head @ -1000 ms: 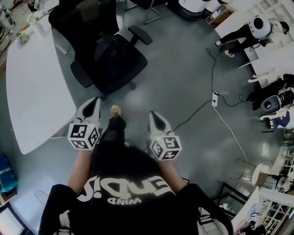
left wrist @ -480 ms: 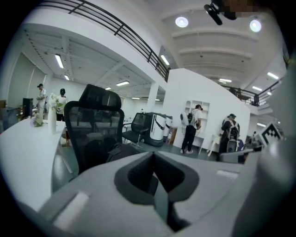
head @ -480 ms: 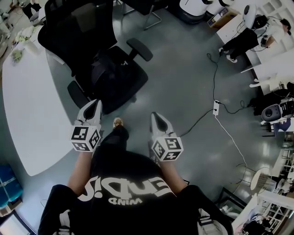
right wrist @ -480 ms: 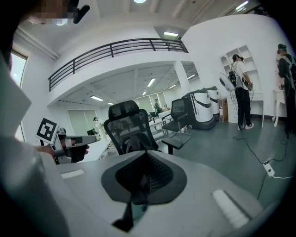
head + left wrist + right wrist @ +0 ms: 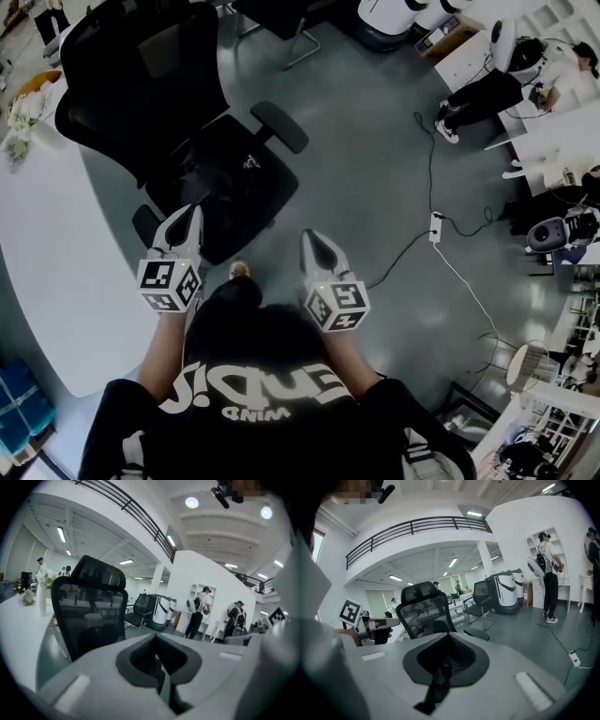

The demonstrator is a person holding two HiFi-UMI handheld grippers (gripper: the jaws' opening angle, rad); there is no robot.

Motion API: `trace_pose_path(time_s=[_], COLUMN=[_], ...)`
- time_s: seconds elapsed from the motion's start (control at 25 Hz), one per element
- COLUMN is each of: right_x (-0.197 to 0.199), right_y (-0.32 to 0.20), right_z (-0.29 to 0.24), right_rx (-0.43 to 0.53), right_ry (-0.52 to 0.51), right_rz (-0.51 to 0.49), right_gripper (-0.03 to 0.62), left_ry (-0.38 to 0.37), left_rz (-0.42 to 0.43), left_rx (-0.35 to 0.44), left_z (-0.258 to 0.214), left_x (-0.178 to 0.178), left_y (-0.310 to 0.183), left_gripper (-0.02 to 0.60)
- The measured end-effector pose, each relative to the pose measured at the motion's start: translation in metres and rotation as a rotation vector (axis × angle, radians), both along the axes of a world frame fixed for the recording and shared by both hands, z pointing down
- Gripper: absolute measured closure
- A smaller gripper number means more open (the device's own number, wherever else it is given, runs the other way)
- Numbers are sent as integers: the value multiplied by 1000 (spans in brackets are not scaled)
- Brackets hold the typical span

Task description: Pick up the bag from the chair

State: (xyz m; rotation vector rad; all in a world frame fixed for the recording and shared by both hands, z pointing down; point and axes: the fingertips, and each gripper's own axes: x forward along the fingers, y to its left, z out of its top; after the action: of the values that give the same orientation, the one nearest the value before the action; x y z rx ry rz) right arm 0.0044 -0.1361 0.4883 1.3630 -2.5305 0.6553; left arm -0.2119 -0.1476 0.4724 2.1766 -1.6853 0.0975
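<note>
The left gripper [image 5: 187, 214] and the right gripper [image 5: 309, 237] both have their jaws pressed together, with nothing between. If they arrive like this, I think they may only push the black bag [image 5: 214, 167] or roll the office chair [image 5: 141, 84] away. The bag lies on the seat, just ahead of the left gripper, beside the white table's [image 5: 56, 262] curved edge.

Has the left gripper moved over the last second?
Yes: the left gripper has advanced toward the chair, its tip now overlapping the seat edge.
</note>
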Motion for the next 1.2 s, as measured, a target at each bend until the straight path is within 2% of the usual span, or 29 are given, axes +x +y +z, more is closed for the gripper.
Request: trace_pose_path(time_s=[0.28,0.6,0.64,0.88,1.0,1.08,1.12,1.2], right_x=[-10,-9,-10,-2,3,5,5,9], right_y=[-37,-53,-55,-68,-73,-77,-78,-80], right_z=[1,2,4,5,6,6,6,6], right_rx=[-7,-26,-30,-34,-32,-29,-27,-25], right_ry=[6,0,-2,-15,-15,-16,-17,-17], right_rz=[15,-23,-30,-59,-67,-71,-72,-73], right_gripper=[594,594,594,594,594,594,594,594], left_ry=[-9,-39,-43,-44,-29,-5,3,9], left_rz=[6,-68,-78,-138,-158,-158,-158,-157], left_rx=[-6,-44,-53,-82,-84,-110,-124,-146], left_z=[5,10,13,20,27,37,43,54], left_x=[-10,-17,-18,-19,-17,-16,-15,-14], left_y=[-36,-47,-49,-56,-62,-69,-74,-83], left_gripper=[578,577,562,372,241,121,85,62])
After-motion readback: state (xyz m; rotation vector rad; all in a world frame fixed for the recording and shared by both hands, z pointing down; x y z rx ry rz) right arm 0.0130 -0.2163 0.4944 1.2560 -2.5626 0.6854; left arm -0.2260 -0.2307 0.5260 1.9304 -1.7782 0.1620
